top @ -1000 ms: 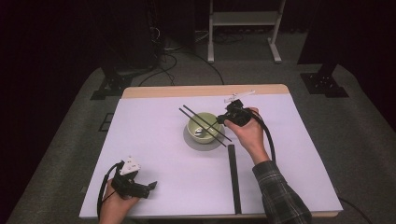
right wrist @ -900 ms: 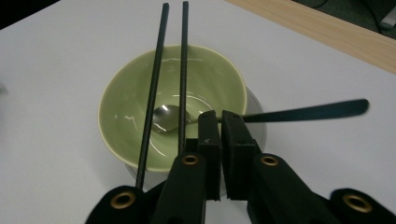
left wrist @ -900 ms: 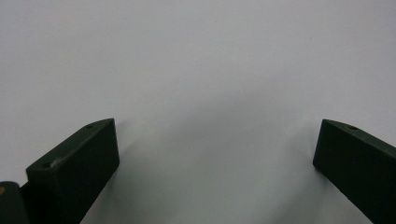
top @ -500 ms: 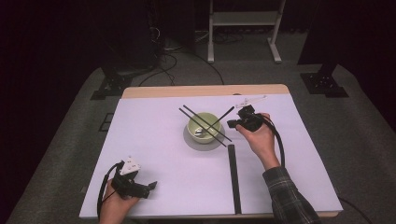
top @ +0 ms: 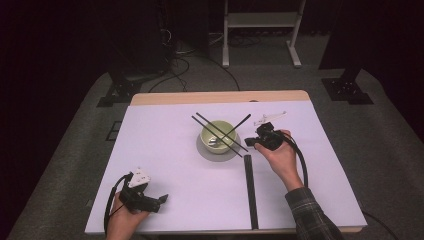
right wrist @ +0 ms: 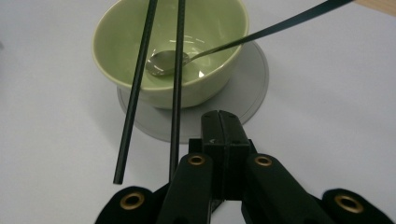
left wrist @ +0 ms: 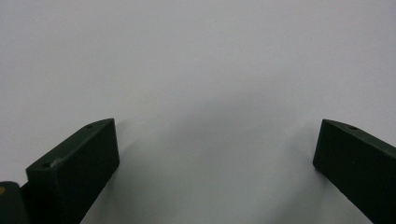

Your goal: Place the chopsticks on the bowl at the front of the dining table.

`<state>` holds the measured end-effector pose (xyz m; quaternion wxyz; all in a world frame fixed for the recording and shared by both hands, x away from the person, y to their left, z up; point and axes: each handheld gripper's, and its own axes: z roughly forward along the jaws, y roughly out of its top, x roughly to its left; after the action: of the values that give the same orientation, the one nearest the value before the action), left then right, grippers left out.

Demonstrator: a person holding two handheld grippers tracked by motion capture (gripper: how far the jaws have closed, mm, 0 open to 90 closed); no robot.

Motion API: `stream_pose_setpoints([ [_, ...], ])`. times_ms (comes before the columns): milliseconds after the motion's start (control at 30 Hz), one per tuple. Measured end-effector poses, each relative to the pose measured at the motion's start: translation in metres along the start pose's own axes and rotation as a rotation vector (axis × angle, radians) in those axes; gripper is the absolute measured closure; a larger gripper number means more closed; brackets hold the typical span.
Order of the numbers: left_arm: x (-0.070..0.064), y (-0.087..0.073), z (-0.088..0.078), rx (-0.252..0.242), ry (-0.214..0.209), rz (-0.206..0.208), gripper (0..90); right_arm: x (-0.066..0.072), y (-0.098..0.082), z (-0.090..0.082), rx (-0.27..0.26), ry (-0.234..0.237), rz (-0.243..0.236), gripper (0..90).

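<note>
A pale green bowl [top: 218,134] stands on a round grey coaster [top: 216,152] in the middle of the white table. Two black chopsticks [top: 217,132] lie side by side across its rim. A metal spoon [right wrist: 166,60] rests inside, its dark handle [top: 243,121] sticking out toward the back right. My right gripper [top: 250,142] hovers just right of the bowl, pointing at it. In the right gripper view its jaws [right wrist: 223,128] are shut with nothing between them, next to the chopsticks' [right wrist: 176,93] near ends. My left gripper [top: 161,200] rests low at the front left, open over bare table [left wrist: 215,154].
A long black strip [top: 250,190] lies on the table in front of the bowl, running toward the near edge. The table's far wooden edge [top: 220,97] borders grey floor with cables [top: 175,55] and a metal stand [top: 260,30].
My right hand has drawn back from the bowl's rim, moving right and toward the near edge. The chopsticks stay across the bowl. The left hand has not moved.
</note>
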<state>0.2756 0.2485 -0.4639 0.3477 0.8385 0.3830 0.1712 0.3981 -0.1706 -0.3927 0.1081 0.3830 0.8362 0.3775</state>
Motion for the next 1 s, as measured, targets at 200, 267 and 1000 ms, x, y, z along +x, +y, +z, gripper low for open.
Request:
stream_pose_setpoints([
  [200, 0.000, 0.000, 0.000, 0.000, 0.000, 0.000, 0.0, 0.008, -0.006, 0.000, -0.002, 0.023, -0.016, 90.0],
  [267, 0.000, 0.000, 0.000, 0.000, 0.001, 0.001, 0.0, 0.011, -0.006, -0.001, -0.002, 0.028, -0.023, 90.0],
  [1000, 0.000, 0.000, 0.000, 0.000, 0.001, 0.001, 0.0, 0.041, -0.009, 0.005, 0.003, 0.107, -0.082, 90.0],
])
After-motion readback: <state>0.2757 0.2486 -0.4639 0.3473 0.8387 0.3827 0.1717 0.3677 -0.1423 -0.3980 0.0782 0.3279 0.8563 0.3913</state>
